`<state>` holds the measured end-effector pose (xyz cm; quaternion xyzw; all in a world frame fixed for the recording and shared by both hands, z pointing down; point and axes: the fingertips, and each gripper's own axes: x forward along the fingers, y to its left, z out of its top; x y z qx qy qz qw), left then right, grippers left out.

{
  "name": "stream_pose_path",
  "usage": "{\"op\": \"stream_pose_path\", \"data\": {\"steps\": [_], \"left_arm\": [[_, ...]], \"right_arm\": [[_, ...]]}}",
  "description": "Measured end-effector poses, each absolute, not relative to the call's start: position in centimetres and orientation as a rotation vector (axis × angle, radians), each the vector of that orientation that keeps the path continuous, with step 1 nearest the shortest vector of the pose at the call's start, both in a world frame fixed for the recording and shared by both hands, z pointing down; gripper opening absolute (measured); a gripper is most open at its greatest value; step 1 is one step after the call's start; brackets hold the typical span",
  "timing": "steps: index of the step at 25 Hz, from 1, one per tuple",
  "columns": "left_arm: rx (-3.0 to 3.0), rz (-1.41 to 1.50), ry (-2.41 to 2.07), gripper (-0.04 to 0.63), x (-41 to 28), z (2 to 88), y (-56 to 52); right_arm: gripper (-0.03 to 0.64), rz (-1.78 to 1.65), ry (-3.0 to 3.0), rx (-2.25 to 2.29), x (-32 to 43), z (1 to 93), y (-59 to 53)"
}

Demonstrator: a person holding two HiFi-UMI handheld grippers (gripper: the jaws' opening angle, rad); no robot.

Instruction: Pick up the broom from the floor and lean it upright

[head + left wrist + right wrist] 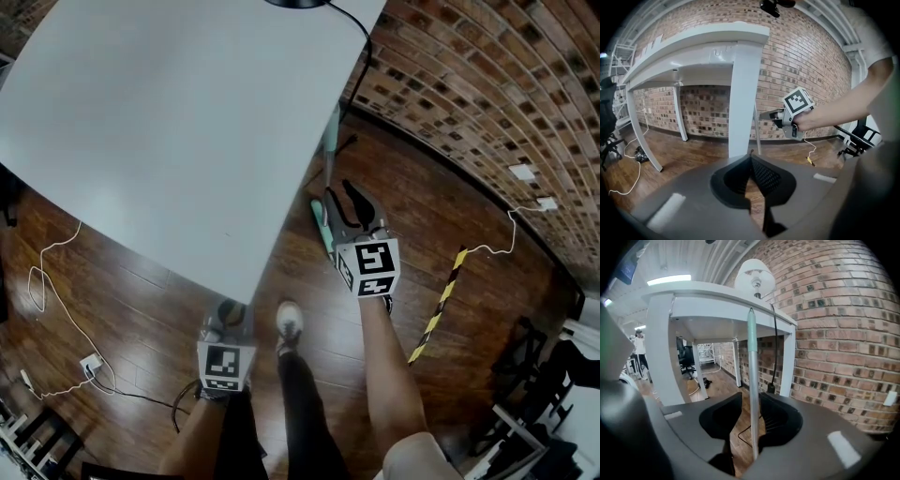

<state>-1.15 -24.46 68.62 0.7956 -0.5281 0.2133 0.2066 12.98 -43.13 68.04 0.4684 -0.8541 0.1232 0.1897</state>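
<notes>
The broom stands upright, its grey and green handle (330, 141) against the edge of the white table (141, 112) and its green head (322, 225) down on the wooden floor. My right gripper (339, 194) is open around the lower handle. In the right gripper view the handle (752, 380) rises between the jaws, close to the right one, with a clear gap to the left one. My left gripper (227, 314) hangs low by the table's near corner, shut with nothing in it (750, 157). From the left gripper view the right gripper (764, 115) reaches the thin handle (756, 133) beside the table leg (743, 103).
A curved brick wall (469, 84) runs behind the broom. A lamp (754, 275) stands on the table, its black cord hanging down. White cables (56, 272) and a power strip (91, 364) lie at left, a yellow-black striped strip (441, 305) at right. The person's shoe (289, 321) is between the grippers.
</notes>
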Motion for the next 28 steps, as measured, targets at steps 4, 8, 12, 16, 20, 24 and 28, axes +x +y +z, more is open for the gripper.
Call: {"op": "stream_pose_path", "data": {"steps": [4, 8, 12, 16, 20, 24, 28], "left_arm": [[2.207, 0.596, -1.499, 0.002, -2.7, 67.0, -24.0], [2.170, 0.553, -1.577, 0.002, -5.5, 63.6, -23.8], [2.193, 0.506, -1.612, 0.002, -6.7, 58.6, -23.7], [2.313, 0.514, -1.589, 0.002, -6.5, 52.5, -23.4], [2.457, 0.475, -1.519, 0.002, -6.3, 45.7, -22.8], [2.549, 0.378, -1.469, 0.002, -7.2, 38.5, -21.8], [2.620, 0.326, -1.439, 0.002, -8.7, 31.1, -18.0]], "right_arm": [[0.028, 0.391, -2.333, 1.455, 15.6, 67.1, -40.0], [0.014, 0.437, -2.316, 1.577, 17.7, 64.3, -37.6], [0.014, 0.380, -2.311, 1.617, 18.5, 59.8, -35.1], [0.014, 0.309, -2.315, 1.705, 19.3, 52.7, -32.0], [0.014, 0.181, -2.308, 1.792, 20.1, 43.2, -28.2], [0.014, 0.091, -2.268, 1.879, 21.2, 34.1, -23.1], [0.014, 0.019, -2.239, 1.979, 21.5, 26.2, -15.5]]}}
